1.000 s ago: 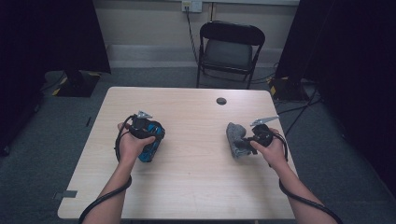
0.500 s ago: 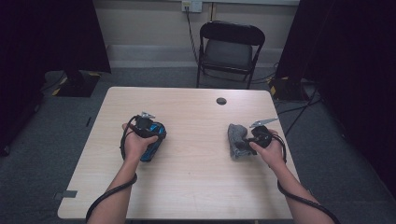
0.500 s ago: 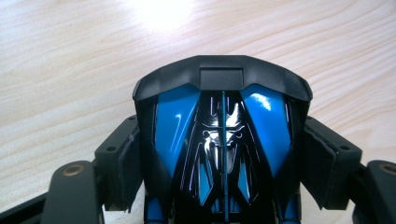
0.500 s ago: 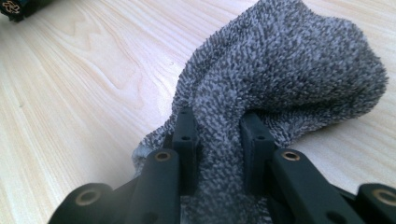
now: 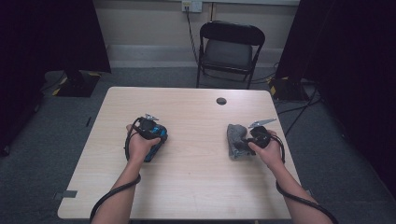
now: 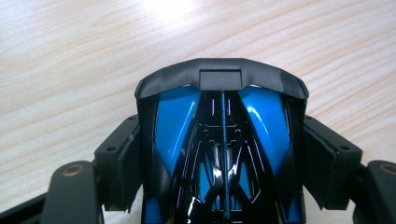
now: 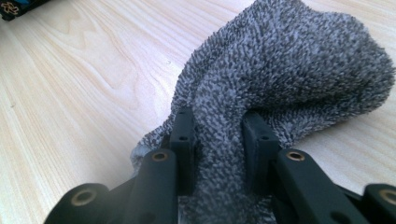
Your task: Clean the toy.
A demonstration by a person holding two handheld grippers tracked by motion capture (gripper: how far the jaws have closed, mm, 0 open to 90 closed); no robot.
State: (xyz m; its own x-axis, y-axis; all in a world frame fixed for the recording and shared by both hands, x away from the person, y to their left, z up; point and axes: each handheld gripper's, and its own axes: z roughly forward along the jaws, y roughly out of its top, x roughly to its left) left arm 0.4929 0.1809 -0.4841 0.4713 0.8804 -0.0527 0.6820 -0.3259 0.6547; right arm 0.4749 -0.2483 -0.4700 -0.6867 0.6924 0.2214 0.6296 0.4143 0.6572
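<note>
Left gripper (image 5: 150, 132) had drifted rightward with its blue-black toy car (image 6: 224, 154).
Both clamped: right gripper (image 7: 219, 135) pinched the grey sock (image 7: 289, 70); firm grips suited any lift.

— What are the hands doing?
— Both forearms are reaching forward, the left gripper (image 5: 148, 127) clamping a blue-and-black object, the right gripper (image 5: 243, 141) pinching grey cloth.
</note>
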